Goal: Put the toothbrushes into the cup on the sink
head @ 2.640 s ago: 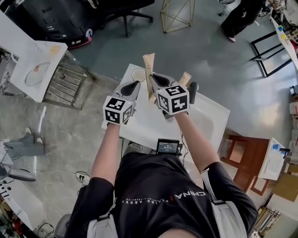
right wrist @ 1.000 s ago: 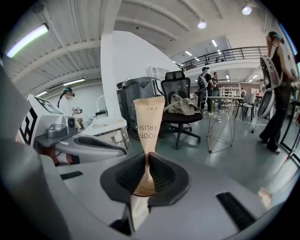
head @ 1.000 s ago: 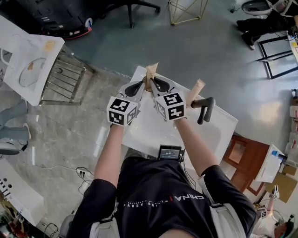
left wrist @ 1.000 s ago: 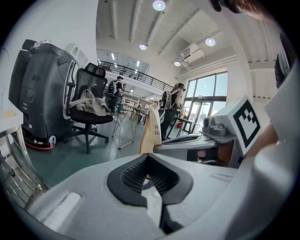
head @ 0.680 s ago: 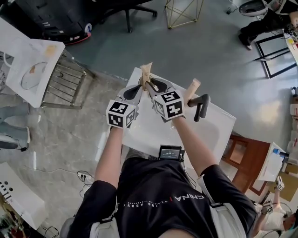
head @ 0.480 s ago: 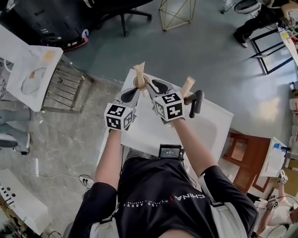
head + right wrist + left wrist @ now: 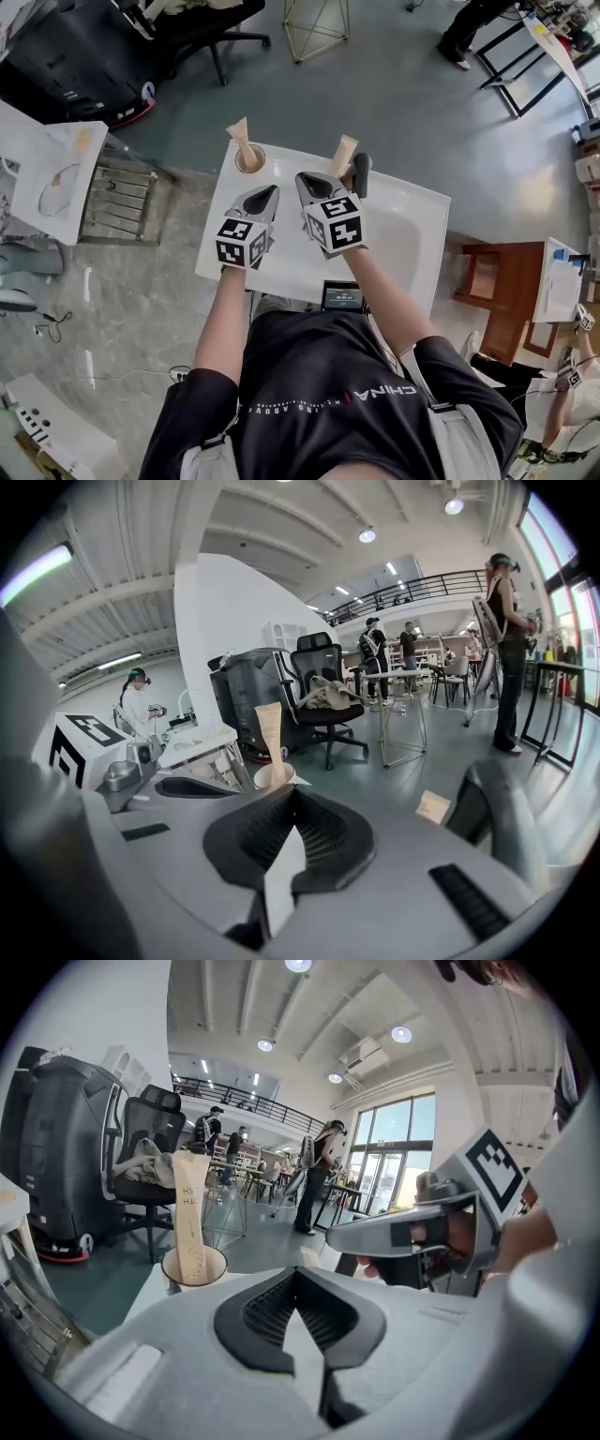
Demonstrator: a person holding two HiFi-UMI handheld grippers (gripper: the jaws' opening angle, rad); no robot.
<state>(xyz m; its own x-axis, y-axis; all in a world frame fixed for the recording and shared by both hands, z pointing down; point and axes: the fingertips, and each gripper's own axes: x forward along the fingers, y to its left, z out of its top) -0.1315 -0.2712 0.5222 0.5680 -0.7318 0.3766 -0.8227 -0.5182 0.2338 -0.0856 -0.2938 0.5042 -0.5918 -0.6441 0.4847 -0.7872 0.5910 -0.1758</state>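
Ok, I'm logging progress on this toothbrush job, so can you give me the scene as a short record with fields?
cup: tan round cup at the far left corner of the white sink
in cup: one paper-wrapped toothbrush, standing in it
outside cup: second paper-wrapped toothbrush, beside the black tap
left gripper: jaws shut, nothing between them
right gripper: jaws just closed, shut, nothing between them

Bright, even indoor light — round ceiling lights (image 7: pixel 401 1033) and tall windows (image 7: pixel 403 1147), the windows slightly blown out. Both gripper views: heavy fisheye, black corners, soft near foreground. Head view sharp, edges bent, shadows faint — pale sheen on floor (image 7: pixel 548 192).
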